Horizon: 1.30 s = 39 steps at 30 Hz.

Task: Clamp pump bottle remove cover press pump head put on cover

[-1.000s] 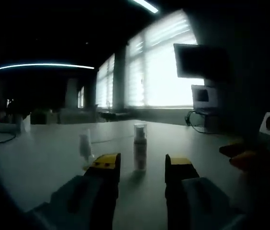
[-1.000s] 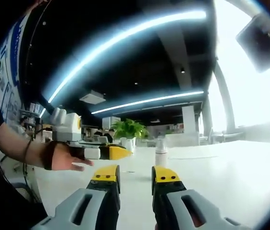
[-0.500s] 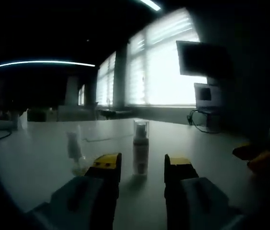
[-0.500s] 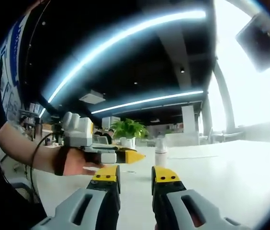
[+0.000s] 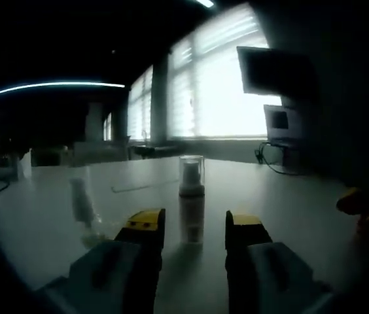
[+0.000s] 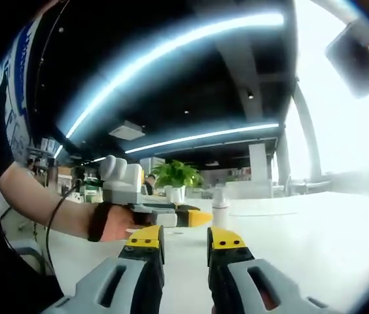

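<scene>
A white pump bottle (image 5: pixel 192 201) with a clear cover stands upright on the pale table (image 5: pixel 47 222), just ahead of my left gripper (image 5: pixel 193 229). The left jaws are open, one on each side of the bottle's base, apart from it. In the right gripper view the same bottle (image 6: pixel 220 209) stands farther off, and my right gripper (image 6: pixel 186 241) hangs open with nothing between its jaws. The left gripper (image 6: pixel 183 216), held in a person's hand, reaches toward the bottle from the left.
A small clear bottle (image 5: pixel 80 204) stands on the table left of my left gripper. A potted plant (image 6: pixel 176 180) sits at the table's far side. A monitor (image 5: pixel 274 70) hangs by the bright windows, and cables (image 5: pixel 277 167) lie at the table's right edge.
My left gripper has moved forward toward the pump bottle, which now sits larger and nearly between its jaws. In the right gripper view the left gripper has slid right, closer to the bottle.
</scene>
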Available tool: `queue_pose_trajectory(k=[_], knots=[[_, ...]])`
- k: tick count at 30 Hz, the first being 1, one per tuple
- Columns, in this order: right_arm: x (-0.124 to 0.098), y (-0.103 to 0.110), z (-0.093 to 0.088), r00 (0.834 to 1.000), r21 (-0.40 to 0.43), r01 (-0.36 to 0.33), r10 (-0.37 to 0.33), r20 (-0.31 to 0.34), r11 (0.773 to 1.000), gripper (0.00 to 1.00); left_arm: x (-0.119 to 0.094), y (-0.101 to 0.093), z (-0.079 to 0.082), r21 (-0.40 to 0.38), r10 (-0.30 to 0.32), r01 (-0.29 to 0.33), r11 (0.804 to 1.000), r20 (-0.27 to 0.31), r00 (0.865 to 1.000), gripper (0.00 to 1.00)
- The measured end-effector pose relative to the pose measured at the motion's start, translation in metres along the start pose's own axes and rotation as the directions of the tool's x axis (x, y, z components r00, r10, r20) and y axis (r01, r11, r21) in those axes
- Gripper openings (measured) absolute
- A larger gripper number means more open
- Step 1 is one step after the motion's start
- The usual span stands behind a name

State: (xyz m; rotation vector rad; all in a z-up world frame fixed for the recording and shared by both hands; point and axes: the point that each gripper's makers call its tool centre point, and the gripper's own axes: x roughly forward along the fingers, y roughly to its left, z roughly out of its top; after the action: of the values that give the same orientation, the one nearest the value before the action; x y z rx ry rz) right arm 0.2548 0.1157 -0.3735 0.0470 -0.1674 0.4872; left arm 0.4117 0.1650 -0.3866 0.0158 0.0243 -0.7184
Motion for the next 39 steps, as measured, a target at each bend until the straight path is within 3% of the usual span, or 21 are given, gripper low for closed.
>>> queue_pose_trajectory(k=[17, 20, 32, 39], knots=[[0.001, 0.000, -0.001, 1.000, -0.003, -0.007, 0.007, -0.001, 1.000, 0.21, 0.026, 0.000, -0.001, 0.011, 0.013, -0.014, 1.000, 0.011, 1.000, 0.27], [0.001, 0.000, -0.001, 1.000, -0.001, -0.009, 0.009, -0.001, 1.000, 0.21, 0.029, 0.001, 0.000, 0.044, 0.027, -0.027, 0.999, 0.022, 0.999, 0.25], [0.002, 0.003, -0.002, 1.000, -0.008, -0.008, 0.008, -0.009, 1.000, 0.21, 0.046, -0.006, 0.001, -0.001, 0.012, -0.012, 1.000, 0.028, 1.000, 0.24], [0.004, 0.000, -0.004, 1.000, -0.008, -0.009, 0.009, -0.018, 1.000, 0.21, 0.058, 0.001, 0.000, 0.008, 0.033, -0.033, 0.999, 0.036, 0.999, 0.22]])
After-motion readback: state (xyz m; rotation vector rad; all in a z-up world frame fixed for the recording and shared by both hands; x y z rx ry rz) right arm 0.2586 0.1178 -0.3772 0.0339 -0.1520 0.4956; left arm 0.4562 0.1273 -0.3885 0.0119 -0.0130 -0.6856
